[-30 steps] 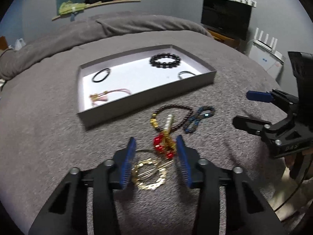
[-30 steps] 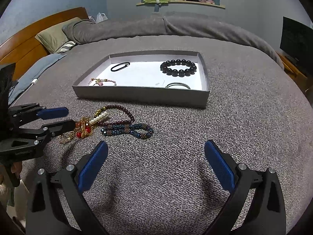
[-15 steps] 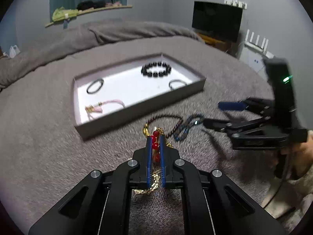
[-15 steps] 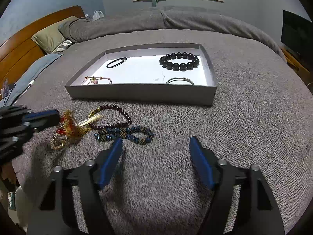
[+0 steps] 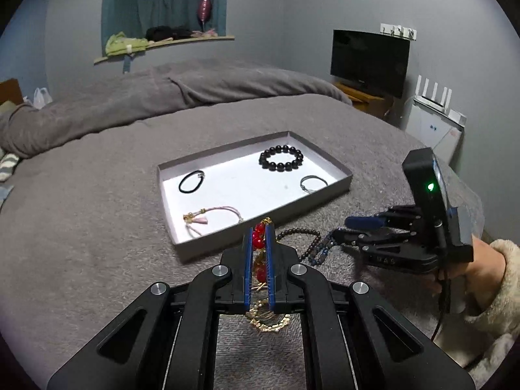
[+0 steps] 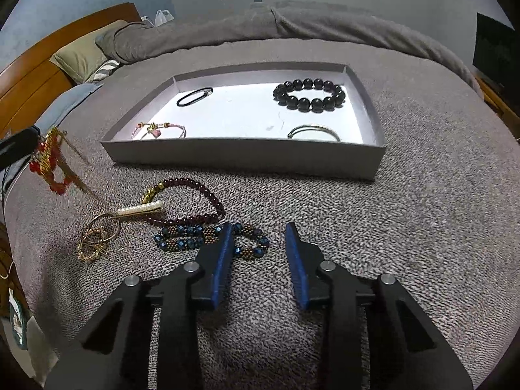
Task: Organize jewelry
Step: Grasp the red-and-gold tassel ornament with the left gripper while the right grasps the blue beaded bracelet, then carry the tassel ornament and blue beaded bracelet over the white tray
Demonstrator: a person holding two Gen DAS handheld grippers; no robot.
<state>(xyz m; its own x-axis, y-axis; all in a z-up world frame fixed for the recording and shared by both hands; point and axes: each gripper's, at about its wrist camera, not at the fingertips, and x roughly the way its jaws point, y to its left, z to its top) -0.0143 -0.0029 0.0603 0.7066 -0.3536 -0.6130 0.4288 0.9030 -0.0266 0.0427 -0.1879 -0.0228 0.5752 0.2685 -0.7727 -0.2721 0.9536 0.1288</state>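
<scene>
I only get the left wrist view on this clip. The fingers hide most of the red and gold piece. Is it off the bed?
Observer: Yes. In the right wrist view the red and gold piece hangs clear of the blanket, clamped in the left gripper.
Reviewer: What is under the right gripper?
Observer: The right gripper has just been closing; its left finger overlaps the blue beaded bracelet, and the pads do not press on it.
Reviewer: Anything else still loose?
Observer: A pearl clip, gold hoops and a dark red bead strand lie outside the tray.
</scene>
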